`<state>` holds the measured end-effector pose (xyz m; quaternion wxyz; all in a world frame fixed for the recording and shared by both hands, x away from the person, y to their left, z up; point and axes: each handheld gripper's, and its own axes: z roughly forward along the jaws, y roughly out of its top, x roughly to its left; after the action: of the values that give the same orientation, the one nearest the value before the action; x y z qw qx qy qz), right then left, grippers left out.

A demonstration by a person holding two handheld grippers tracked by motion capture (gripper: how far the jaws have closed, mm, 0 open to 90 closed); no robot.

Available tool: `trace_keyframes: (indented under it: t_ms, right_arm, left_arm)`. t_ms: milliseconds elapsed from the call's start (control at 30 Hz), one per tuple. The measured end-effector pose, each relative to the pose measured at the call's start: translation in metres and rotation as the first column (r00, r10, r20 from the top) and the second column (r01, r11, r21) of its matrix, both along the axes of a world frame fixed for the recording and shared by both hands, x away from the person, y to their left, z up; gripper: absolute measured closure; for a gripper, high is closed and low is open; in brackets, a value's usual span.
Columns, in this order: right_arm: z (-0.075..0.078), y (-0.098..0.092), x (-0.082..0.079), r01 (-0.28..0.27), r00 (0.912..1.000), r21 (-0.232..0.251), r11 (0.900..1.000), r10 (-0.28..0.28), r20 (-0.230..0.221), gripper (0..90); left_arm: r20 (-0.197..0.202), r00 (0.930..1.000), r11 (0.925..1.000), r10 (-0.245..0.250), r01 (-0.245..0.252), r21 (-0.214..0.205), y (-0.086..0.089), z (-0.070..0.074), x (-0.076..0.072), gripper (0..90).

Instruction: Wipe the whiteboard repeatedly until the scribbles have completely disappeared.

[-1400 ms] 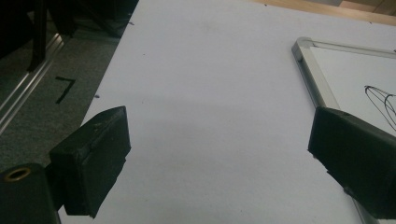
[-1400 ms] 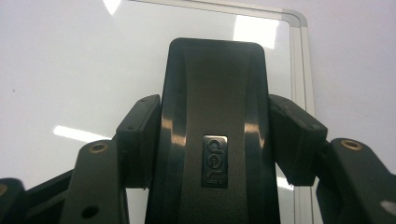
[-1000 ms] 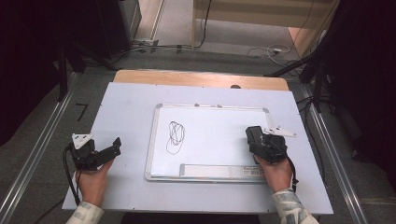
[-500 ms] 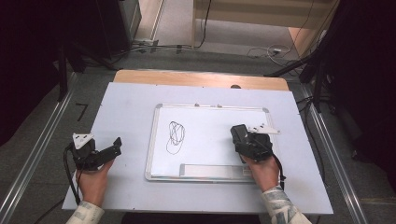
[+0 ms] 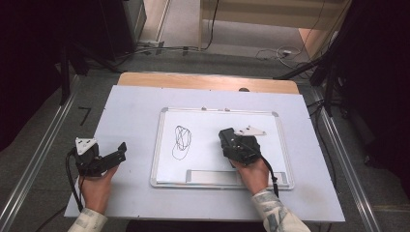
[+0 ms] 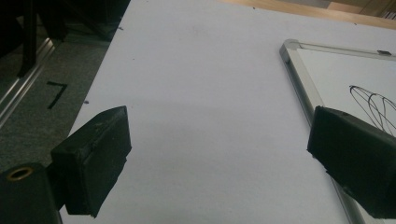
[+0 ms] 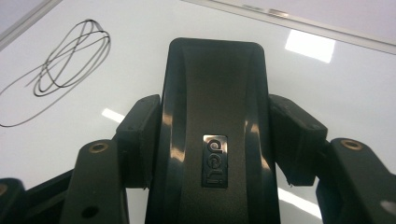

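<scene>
Whiteboard (image 5: 270, 140), silver-framed, lying flat at the centre of a pale sheet (image 5: 130, 111) that covers the table; a wooden edge (image 5: 193, 80) of the table shows at 12 o'clock beyond the sheet. Black scribble (image 5: 181, 141), a cluster of overlapping loops, on the left half of the board; in the right gripper view it sits at about 10 o'clock (image 7: 65, 65), and in the left gripper view a part of it shows at 3 o'clock (image 6: 373, 105) behind the right-hand jaw. Pale strip (image 5: 212, 177), long and flat, along the board's near edge at 6 o'clock. Right gripper (image 5: 231, 141), held in the person's right hand (image 5: 254, 174), over the middle of the board, just right of the scribble; its jaws are closed on a black eraser (image 7: 212, 130), a glossy block with a small logo plate on top, pinched from both sides. Whether the eraser touches the board surface cannot be told. Left gripper (image 5: 116, 152), held in the person's left hand (image 5: 96, 188), on the bare sheet at 8 o'clock from the board, well apart from it; its jaws stand wide with nothing between them, the sheet visible through the gap in the left gripper view (image 6: 215, 154). Patterned sleeves (image 5: 275, 212) enter from 6 o'clock. Grey floor (image 5: 43, 140) with a black mark at 9 o'clock.
</scene>
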<state>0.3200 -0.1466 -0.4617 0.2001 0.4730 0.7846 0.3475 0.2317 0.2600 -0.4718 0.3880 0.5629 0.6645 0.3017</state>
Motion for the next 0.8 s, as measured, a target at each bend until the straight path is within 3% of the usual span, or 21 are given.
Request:
trace_keyframes:
  t_ms: [367,800]
  right_arm:
    - [-0.009,0.045,0.006,-0.048,0.9987,-0.018,0.9987,0.047,-0.017,37.5]
    - [-0.017,0.093,0.014,-0.106,0.9943,-0.045,0.9933,0.105,-0.02,37.5]
  left_arm:
    - [0.005,0.999,0.999,-0.044,0.044,0.009,-0.004,0.001,0.001,6.5]
    - [0.009,0.9986,0.9986,-0.053,0.053,-0.006,-0.001,0.001,-0.001,6.5]
